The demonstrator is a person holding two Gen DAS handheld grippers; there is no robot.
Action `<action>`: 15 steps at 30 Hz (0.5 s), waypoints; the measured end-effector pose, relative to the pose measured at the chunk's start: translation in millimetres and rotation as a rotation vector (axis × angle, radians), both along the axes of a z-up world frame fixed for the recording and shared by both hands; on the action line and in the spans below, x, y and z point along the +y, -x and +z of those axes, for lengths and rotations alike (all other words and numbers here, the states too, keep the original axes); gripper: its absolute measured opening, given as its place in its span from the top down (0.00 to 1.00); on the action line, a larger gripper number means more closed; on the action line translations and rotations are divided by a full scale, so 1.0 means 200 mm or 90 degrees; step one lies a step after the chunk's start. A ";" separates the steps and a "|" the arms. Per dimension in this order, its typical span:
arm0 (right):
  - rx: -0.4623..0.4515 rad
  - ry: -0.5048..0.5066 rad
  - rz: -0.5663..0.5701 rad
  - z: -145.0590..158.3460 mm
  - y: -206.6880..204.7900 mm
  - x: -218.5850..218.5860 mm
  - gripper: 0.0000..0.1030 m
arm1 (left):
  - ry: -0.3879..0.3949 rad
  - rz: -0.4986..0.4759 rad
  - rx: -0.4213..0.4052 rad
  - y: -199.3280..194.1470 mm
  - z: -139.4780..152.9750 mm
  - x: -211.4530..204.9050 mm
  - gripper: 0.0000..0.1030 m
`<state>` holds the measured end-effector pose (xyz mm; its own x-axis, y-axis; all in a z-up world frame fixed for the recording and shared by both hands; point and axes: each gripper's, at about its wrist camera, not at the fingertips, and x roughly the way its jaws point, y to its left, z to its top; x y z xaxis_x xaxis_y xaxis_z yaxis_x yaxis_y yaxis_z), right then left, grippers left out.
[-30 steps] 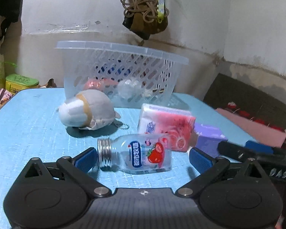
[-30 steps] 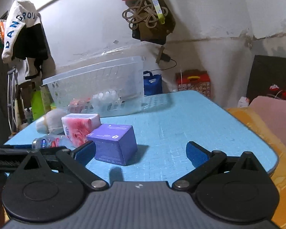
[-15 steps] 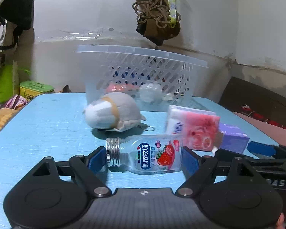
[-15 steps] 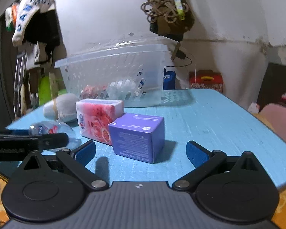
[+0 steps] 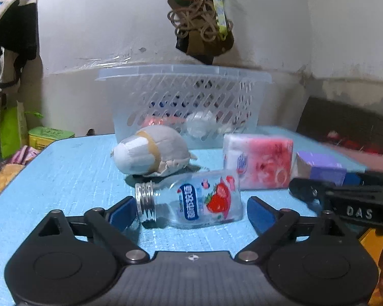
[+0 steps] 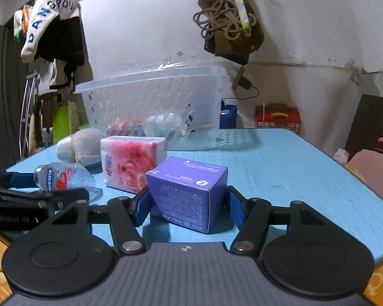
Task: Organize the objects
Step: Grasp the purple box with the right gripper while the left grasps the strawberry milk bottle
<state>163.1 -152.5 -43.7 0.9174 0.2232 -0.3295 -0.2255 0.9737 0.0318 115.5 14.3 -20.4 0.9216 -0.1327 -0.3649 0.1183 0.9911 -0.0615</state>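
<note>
Purple box clamped in right claw; bottle between spread left claw pads.

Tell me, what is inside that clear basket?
Through the basket wall's holes, something pink-red and something white show. What they are, and anything else inside, stays hidden.

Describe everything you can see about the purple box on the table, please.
The purple box is a small carton that looks like cardboard, with fine white print on its sides and top. It stands closed on the blue table, one corner turned toward the camera. The right gripper has a blue pad at each side of it, touching or nearly so. The pink tissue pack sits just behind it to the left.
</note>
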 end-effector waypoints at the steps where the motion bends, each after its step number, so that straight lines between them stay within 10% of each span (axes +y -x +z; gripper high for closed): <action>1: -0.005 -0.006 -0.004 0.01 0.02 -0.02 0.38 | 0.013 -0.008 -0.003 0.00 0.00 0.01 0.16; 15: -0.019 -0.037 -0.021 0.04 0.06 -0.11 0.38 | 0.032 0.008 -0.056 0.06 0.05 0.06 0.16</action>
<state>152.0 -173.8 -36.6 0.9338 0.2102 -0.2897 -0.1947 0.9775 0.0816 102.8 26.1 -10.8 0.9514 -0.1363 -0.2763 0.1124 0.9885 -0.1008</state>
